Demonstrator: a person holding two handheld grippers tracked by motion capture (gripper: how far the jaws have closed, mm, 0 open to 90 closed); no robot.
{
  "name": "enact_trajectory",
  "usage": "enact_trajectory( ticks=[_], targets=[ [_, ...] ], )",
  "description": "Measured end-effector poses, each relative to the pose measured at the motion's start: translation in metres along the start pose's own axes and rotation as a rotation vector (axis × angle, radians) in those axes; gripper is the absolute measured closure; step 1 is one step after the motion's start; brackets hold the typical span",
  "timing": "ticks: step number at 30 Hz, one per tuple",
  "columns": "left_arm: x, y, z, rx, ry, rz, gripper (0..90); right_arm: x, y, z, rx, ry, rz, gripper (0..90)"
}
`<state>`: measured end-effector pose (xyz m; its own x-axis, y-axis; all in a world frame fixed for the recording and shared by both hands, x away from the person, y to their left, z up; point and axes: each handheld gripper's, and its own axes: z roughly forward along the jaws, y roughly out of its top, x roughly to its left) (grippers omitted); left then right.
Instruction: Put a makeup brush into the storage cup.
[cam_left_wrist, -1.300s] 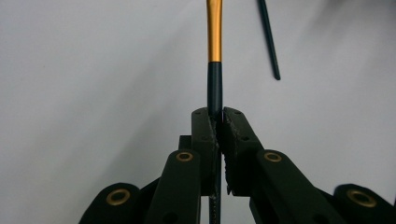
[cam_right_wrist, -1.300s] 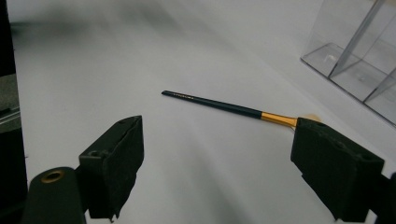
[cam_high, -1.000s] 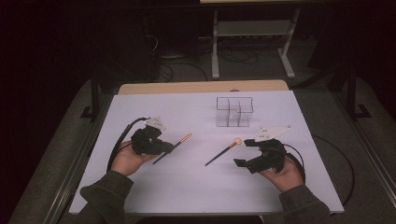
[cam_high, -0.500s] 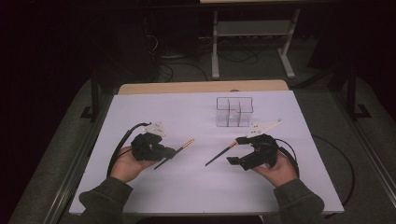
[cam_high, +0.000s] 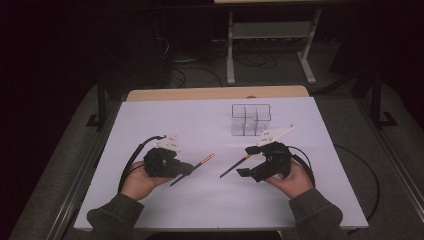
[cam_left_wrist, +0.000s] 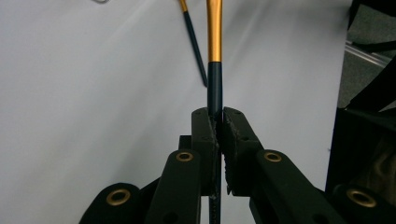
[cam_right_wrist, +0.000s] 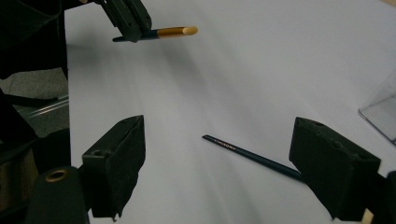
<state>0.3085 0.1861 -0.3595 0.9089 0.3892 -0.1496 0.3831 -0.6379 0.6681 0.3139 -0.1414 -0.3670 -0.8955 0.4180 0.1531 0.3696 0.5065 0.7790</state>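
Chopstick (cam_left_wrist: 214, 42) sits clamped in left gripper (cam_high: 181, 169), jaws pinched on dark end, gold end jutting out above white table (cam_high: 200, 120). Second chopstick (cam_right_wrist: 252, 154) lies flat on table between jaws of right gripper (cam_high: 246, 169) — jaws wide apart, nothing held. Step in hand: likely picking up second stick. Next move calls for lowering, straddling shaft, closing squarely — clear organizer (cam_high: 251, 120) stands beyond, likely destination.
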Motion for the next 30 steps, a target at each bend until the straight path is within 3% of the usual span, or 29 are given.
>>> enact_trajectory(
  ticks=[15,30],
  targets=[
    [-0.012,0.005,0.004,-0.042,-0.035,0.055,83.8,0.006,0.010,0.009,0.007,0.082,-0.022,19.8],
    [-0.029,0.014,0.016,-0.059,-0.086,0.147,83.8,0.011,0.020,0.017,0.017,0.199,-0.039,33.2]
  ],
)
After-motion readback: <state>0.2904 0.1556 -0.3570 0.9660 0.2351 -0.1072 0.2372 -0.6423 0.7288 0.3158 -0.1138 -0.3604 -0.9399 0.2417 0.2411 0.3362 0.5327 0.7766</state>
